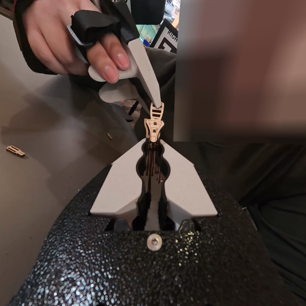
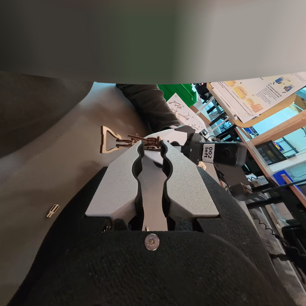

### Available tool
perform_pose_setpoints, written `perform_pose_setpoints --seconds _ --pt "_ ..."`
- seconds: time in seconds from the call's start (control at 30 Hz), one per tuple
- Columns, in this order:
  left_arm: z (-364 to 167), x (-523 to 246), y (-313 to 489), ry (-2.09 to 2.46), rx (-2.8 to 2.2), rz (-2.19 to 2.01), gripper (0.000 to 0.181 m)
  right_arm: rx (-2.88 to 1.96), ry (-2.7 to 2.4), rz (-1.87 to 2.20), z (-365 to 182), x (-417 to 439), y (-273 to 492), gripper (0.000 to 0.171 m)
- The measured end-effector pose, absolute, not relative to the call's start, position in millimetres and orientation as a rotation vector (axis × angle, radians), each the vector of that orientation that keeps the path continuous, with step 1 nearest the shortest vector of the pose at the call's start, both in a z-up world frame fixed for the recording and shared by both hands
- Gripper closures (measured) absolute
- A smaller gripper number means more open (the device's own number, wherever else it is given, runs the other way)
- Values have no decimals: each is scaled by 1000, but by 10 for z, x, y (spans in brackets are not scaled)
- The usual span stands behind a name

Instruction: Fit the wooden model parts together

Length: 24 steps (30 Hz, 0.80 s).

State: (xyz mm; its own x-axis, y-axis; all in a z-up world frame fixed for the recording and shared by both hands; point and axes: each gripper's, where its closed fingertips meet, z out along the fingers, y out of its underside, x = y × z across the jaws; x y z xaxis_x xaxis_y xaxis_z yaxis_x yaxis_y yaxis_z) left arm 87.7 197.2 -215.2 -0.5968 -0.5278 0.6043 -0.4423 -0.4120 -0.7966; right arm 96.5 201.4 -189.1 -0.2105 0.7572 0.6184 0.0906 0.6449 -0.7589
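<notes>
A small wooden model (image 1: 153,130) of several laser-cut layers hangs above the grey table (image 1: 41,173) between both grippers. My left gripper (image 1: 152,141) is shut on its lower, darker part, which runs back between the white fingers. My right gripper (image 1: 156,104) comes from the upper left and pinches the ladder-shaped top end. In the right wrist view the right gripper (image 2: 152,143) is shut on the model (image 2: 132,140), whose pale loop-shaped end (image 2: 103,140) sticks out to the left. The left gripper's white fingers (image 2: 167,133) show just behind.
Loose wooden pieces lie on the table (image 1: 15,150) (image 1: 109,136) (image 2: 53,210). A parts sheet (image 2: 185,112), a green bin (image 2: 178,92) and a board with an instruction page (image 2: 248,97) stand beyond. A person's dark sleeve (image 2: 149,106) is close behind the model. Left and right tips are no more than a few centimetres apart.
</notes>
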Motion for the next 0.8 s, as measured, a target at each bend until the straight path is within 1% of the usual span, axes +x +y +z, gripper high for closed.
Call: perform_pose_setpoints --seconds 0.17,0.33,0.37,0.43,0.47,0.63,0.7,0.8 --pt "-2187 882 1949 1698 -1396 -2173 174 -702 -1717 726 -1913 971 1990 156" --pt "-2154 877 1987 1643 -1421 -2213 174 -705 -1704 692 -1911 980 2038 154" --pt "-2159 890 2017 1617 -1445 -2206 174 -718 -1709 670 -1925 1001 2085 153" --pt "-2149 903 2060 1576 -1461 -2200 175 -780 -1714 623 -1940 1071 2233 140" --pt "-2164 930 2104 1541 -1497 -2178 175 -812 -1705 607 -1927 1121 2318 137" --pt "-2300 1104 2432 1253 -1766 -2064 174 -986 -1624 634 -1729 1363 2584 133" --pt "-2358 1158 2567 1146 -1839 -1975 174 -1035 -1607 539 -1705 1348 2643 133" --pt "-2435 1199 2667 1097 -1891 -1823 174 -1118 -1683 258 -1940 1243 2708 132"
